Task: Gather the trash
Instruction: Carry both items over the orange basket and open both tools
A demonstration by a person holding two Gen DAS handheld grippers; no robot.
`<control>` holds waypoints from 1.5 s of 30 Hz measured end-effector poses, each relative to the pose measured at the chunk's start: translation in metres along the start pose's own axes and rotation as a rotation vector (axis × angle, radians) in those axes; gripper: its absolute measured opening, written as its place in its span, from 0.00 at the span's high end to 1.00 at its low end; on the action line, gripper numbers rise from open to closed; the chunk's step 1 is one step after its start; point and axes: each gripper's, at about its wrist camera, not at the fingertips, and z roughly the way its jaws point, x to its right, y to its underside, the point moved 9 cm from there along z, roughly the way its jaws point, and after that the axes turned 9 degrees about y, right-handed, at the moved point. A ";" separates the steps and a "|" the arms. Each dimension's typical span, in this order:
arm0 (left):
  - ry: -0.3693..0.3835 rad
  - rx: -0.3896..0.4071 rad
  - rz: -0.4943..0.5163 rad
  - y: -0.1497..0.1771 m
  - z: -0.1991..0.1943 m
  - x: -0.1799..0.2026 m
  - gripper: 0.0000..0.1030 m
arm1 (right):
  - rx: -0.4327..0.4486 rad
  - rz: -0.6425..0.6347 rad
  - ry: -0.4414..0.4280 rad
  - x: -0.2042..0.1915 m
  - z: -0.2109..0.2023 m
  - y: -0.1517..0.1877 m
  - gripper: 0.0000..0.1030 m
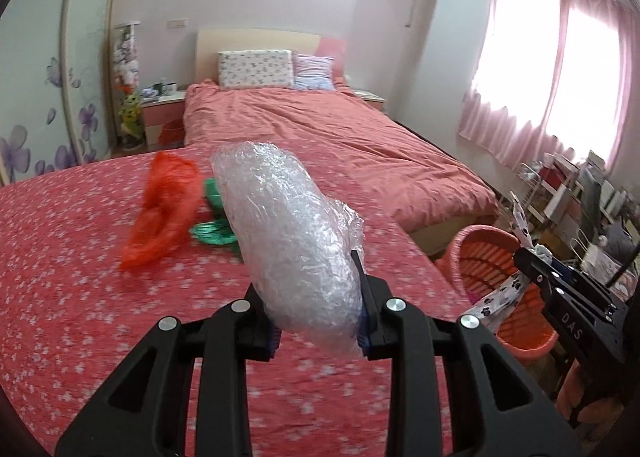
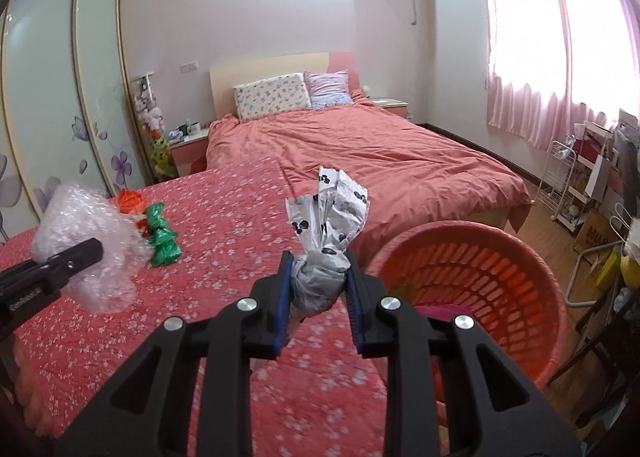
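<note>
The left gripper (image 1: 318,297) fingers clamp a crumpled clear bubble-wrap wad (image 1: 288,233) above the floral bedspread (image 1: 80,297); the right gripper (image 2: 318,289) fingers pinch a paw-print bag (image 2: 328,225) beside the orange basket (image 2: 500,277).

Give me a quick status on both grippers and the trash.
Left gripper shut on bubble wrap. Right gripper shut on paw-print bag. Orange basket open alongside, path clear. Red bag, green bag left on table.
</note>
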 end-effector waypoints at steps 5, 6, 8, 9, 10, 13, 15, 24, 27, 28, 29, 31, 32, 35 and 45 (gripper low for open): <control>0.048 -0.012 0.023 0.000 0.012 0.030 0.72 | 0.019 0.020 0.035 0.027 -0.008 0.001 0.76; 0.056 -0.014 0.027 0.000 0.015 0.034 0.72 | 0.021 0.026 0.041 0.033 -0.009 0.001 0.76; 0.073 -0.017 0.035 0.001 0.018 0.043 0.72 | 0.022 0.036 0.051 0.043 -0.010 0.003 0.76; 0.079 -0.018 0.038 0.001 0.019 0.047 0.72 | 0.022 0.039 0.055 0.046 -0.010 0.004 0.76; 0.089 -0.019 0.041 0.002 0.021 0.053 0.72 | 0.022 0.044 0.061 0.051 -0.010 0.004 0.76; 0.107 -0.024 0.049 0.002 0.025 0.063 0.72 | 0.020 0.062 0.075 0.066 -0.009 0.006 0.76; 0.116 -0.027 0.053 0.004 0.027 0.071 0.72 | 0.019 0.075 0.083 0.074 -0.008 0.007 0.76; 0.160 -0.050 0.060 0.006 0.044 0.100 0.72 | 0.019 0.124 0.112 0.105 -0.008 0.013 0.76; 0.190 -0.057 0.065 0.004 0.053 0.117 0.72 | 0.025 0.133 0.126 0.116 -0.008 0.011 0.75; 0.200 -0.060 0.067 0.004 0.057 0.122 0.72 | 0.027 0.137 0.133 0.122 -0.007 0.011 0.76; 0.210 -0.063 0.070 0.005 0.059 0.128 0.72 | 0.027 0.141 0.139 0.125 -0.006 0.011 0.75; 0.232 -0.072 0.078 0.006 0.067 0.140 0.72 | 0.025 0.152 0.151 0.135 -0.003 0.012 0.75; 0.242 -0.077 0.082 0.006 0.070 0.147 0.72 | 0.023 0.159 0.159 0.142 -0.001 0.012 0.75; 0.270 -0.095 0.095 0.010 0.084 0.165 0.72 | 0.016 0.175 0.174 0.157 0.005 0.014 0.75; 0.333 -0.153 0.135 0.024 0.116 0.198 0.72 | -0.007 0.232 0.195 0.192 0.030 0.017 0.75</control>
